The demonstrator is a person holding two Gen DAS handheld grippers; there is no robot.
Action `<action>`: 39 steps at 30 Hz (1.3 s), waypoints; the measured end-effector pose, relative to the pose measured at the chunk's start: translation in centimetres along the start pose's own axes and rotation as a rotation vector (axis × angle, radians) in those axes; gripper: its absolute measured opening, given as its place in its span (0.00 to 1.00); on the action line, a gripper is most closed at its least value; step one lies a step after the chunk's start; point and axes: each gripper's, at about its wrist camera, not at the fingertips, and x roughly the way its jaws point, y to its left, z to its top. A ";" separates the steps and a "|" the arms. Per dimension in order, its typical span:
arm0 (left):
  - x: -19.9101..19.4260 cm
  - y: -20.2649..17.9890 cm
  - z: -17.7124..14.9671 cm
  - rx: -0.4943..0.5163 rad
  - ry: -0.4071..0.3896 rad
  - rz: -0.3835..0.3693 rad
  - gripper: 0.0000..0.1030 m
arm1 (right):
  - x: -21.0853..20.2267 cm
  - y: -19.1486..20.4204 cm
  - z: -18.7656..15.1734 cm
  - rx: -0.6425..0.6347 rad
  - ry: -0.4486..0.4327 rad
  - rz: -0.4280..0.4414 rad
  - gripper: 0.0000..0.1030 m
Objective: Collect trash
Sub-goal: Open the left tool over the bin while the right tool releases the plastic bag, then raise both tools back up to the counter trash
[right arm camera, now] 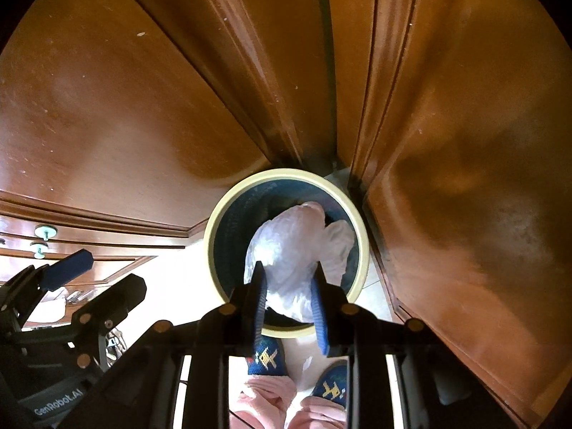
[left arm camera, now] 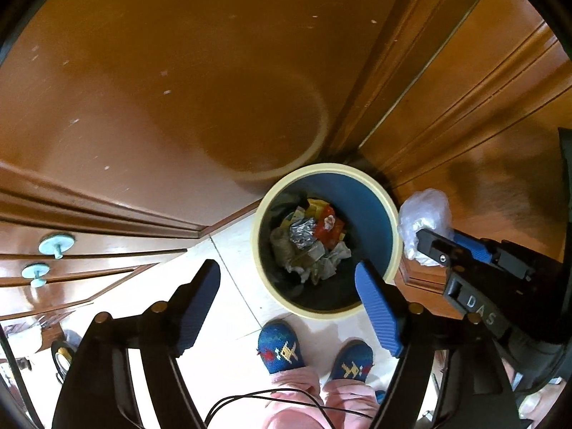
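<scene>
Above bin (right arm camera: 360, 228), right tool (right arm camera: 290, 296) gripping bag (right arm camera: 296, 250)

You've got brown wood door panels (left arm camera: 161, 82) filling the top of both views. Drawers sit at far left with two pale teal knobs (left arm camera: 57, 244), one above the other. Floor is light tile (left arm camera: 232, 307). Blue patterned slippers (left arm camera: 280, 346) and pink trouser legs (left arm camera: 296, 389) show at bottom centre. A thin black cable (left arm camera: 271, 393) crosses the trousers.
</scene>
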 end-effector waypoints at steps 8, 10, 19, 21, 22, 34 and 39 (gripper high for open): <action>-0.8 2.1 -0.9 -0.051 0.009 0.016 0.78 | -0.2 0.1 0.1 0.001 0.011 0.015 0.34; -1.3 2.5 -1.1 -0.064 0.008 0.018 0.78 | -0.3 0.3 0.1 -0.003 0.005 0.014 0.40; -3.6 3.0 -1.7 -0.094 -0.013 0.027 0.78 | -3.0 1.7 -0.5 -0.026 -0.011 0.021 0.41; -4.8 3.0 -1.7 -0.102 -0.018 0.025 0.78 | -4.4 1.8 -0.7 -0.028 -0.014 0.024 0.41; -5.6 3.0 -1.7 -0.105 -0.024 0.024 0.78 | -5.3 2.0 -0.8 -0.029 -0.017 0.027 0.41; -20.3 1.9 -2.2 -0.145 -0.148 -0.009 0.78 | -20.7 5.5 -1.6 -0.127 -0.147 0.055 0.41; -27.5 1.2 -2.7 -0.139 -0.230 -0.018 0.78 | -27.2 6.7 -1.9 -0.170 -0.218 0.075 0.41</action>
